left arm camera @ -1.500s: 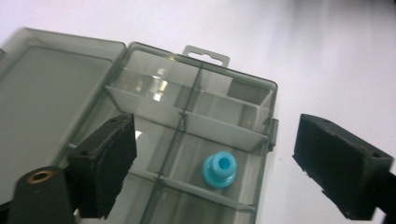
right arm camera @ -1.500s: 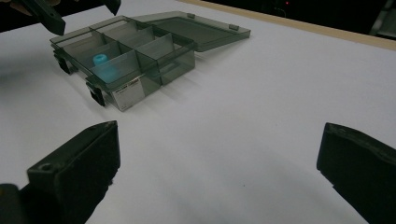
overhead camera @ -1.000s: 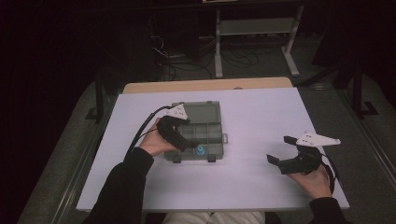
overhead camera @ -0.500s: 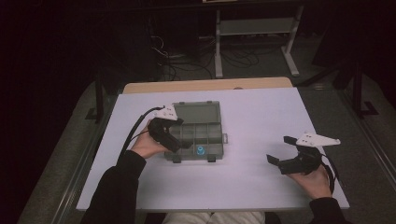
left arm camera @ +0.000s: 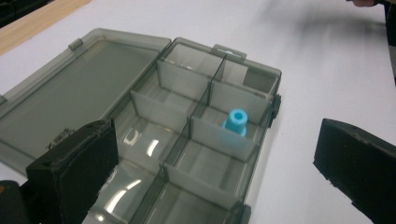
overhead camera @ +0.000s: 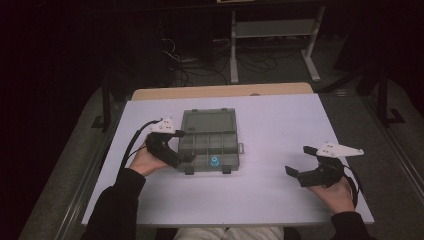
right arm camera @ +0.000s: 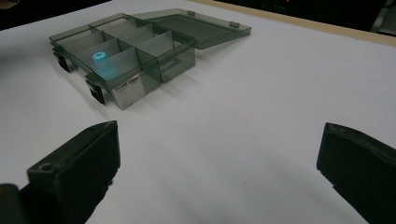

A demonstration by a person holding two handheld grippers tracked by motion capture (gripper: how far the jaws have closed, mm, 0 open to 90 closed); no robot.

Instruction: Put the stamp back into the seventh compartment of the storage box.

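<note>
A smoky see-through compartment box (overhead camera: 200, 145) lies open mid-table, its lid (overhead camera: 209, 121) flat behind it. A small blue cylinder (overhead camera: 214, 161) stands in a front compartment. My left gripper (overhead camera: 184, 146) is at the box's left edge, open, with nothing between its jaws. In the left gripper view the box (left arm camera: 154, 100) and the blue cylinder (left arm camera: 235, 121) lie beyond my open left gripper (left arm camera: 212, 149). My right gripper (overhead camera: 299, 160) hovers open at the table's front right, far from the box. Its own view shows the right gripper (right arm camera: 215, 154) open, with the box (right arm camera: 140, 51) and blue cylinder (right arm camera: 99, 58) far off.
The white tabletop (overhead camera: 270, 125) has a wooden strip (overhead camera: 220, 91) along its far edge. Beyond it, a metal desk frame (overhead camera: 272, 35) and cables stand on a dark floor. The box's other compartments look empty.
My left gripper has drawn back leftward from over the box to its left edge. The right gripper, box and blue cylinder have stayed put.
</note>
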